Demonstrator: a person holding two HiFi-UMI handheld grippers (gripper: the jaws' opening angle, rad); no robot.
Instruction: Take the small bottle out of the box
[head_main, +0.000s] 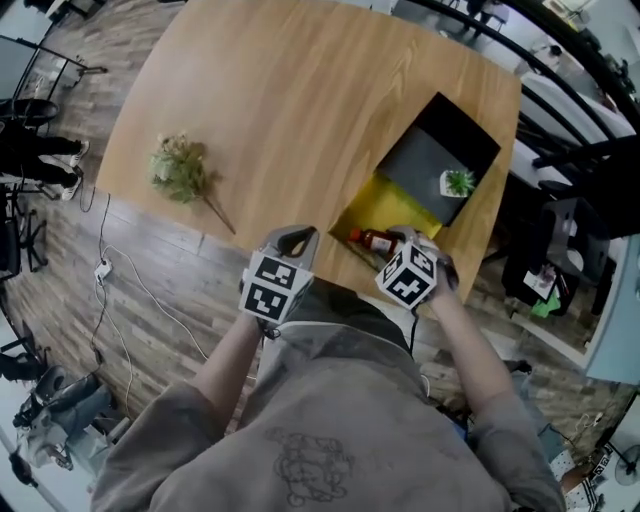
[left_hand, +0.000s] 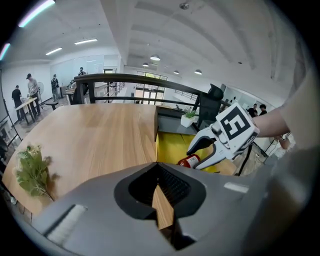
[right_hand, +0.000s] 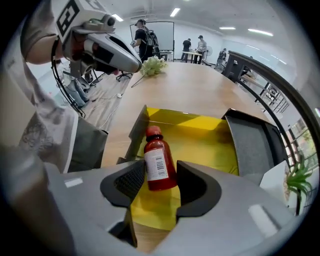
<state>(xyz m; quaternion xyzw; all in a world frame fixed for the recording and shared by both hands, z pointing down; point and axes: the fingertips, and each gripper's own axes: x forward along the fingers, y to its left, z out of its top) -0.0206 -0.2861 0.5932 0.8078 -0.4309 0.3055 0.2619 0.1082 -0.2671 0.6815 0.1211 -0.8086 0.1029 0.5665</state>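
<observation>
Here the right tongs clamp the smooth red small bottle over the yellow-lined box, left tongs closed, empty.

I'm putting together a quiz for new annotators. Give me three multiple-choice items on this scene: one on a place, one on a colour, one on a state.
1. Where is the small bottle?
A. between the left gripper's jaws
B. between the jaws of the right gripper
C. on the table beside the dried sprig

2. What colour is the inside of the box?
A. yellow
B. blue
C. white

3. How is the lid of the box?
A. shut
B. taped down
C. open

Answers:
1. B, the right gripper view shows the red bottle between that gripper's pads.
2. A, the lining is bright yellow.
3. C, the dark lid lies folded back.
</observation>
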